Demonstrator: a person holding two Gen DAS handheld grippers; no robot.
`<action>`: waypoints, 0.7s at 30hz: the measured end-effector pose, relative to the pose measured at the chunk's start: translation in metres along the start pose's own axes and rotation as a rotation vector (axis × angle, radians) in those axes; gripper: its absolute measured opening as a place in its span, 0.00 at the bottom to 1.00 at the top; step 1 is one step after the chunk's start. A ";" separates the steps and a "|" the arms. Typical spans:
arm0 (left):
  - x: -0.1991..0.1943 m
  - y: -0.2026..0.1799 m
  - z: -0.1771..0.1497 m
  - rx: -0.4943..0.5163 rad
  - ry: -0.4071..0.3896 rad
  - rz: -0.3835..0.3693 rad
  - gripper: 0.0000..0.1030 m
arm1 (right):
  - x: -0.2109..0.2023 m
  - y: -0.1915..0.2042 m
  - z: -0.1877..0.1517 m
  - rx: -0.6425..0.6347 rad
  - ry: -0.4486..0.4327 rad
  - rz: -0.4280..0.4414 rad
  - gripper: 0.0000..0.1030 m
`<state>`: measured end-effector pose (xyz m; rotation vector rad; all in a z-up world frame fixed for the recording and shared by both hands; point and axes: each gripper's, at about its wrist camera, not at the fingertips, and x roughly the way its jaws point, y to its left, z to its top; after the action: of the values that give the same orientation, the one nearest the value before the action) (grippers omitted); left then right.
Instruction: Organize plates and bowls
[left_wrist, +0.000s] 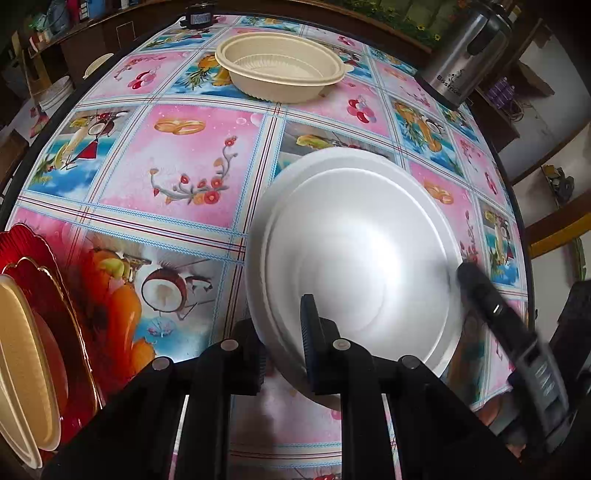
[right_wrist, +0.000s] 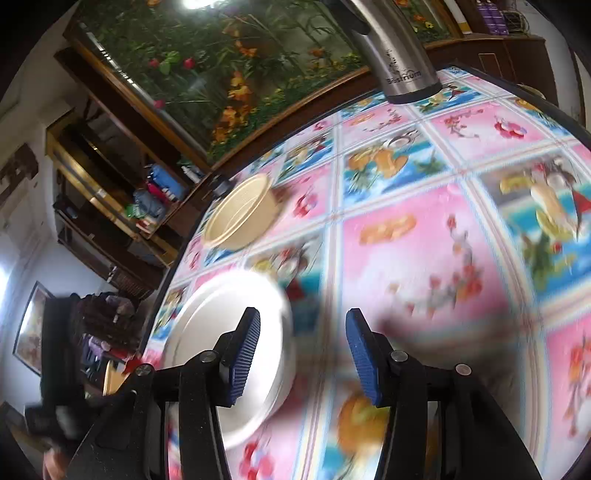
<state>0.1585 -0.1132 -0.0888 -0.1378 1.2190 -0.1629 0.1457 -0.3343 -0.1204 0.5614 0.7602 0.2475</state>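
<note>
Left tongs (left_wrist: 284, 343) clamped on the near rim of the round white foam plate (left_wrist: 354, 258), carrying it tilted above the picture-tiled counter (left_wrist: 192, 177) toward the red-and-cream plate stack (left_wrist: 40, 317); right tongs (right_wrist: 301, 354) part open, empty, beside it.

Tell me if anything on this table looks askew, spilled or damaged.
Only the white plate looks askew: the left gripper is shut on its near rim and holds it tilted, not flat on the tablecloth. The beige bowl sits upright and empty. No spill or damage shows, though the right wrist view is blurred.
</note>
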 end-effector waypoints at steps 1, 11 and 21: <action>-0.001 0.001 -0.002 0.006 -0.004 0.004 0.13 | 0.000 0.001 -0.009 0.004 0.012 -0.001 0.48; -0.002 0.004 -0.018 0.050 -0.018 0.019 0.14 | 0.001 0.023 -0.032 0.004 0.028 -0.051 0.11; -0.011 0.004 -0.025 0.099 -0.078 0.061 0.14 | -0.004 0.032 -0.037 0.025 -0.015 -0.075 0.07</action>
<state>0.1315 -0.1073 -0.0879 -0.0209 1.1335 -0.1626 0.1160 -0.2949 -0.1216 0.5568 0.7688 0.1649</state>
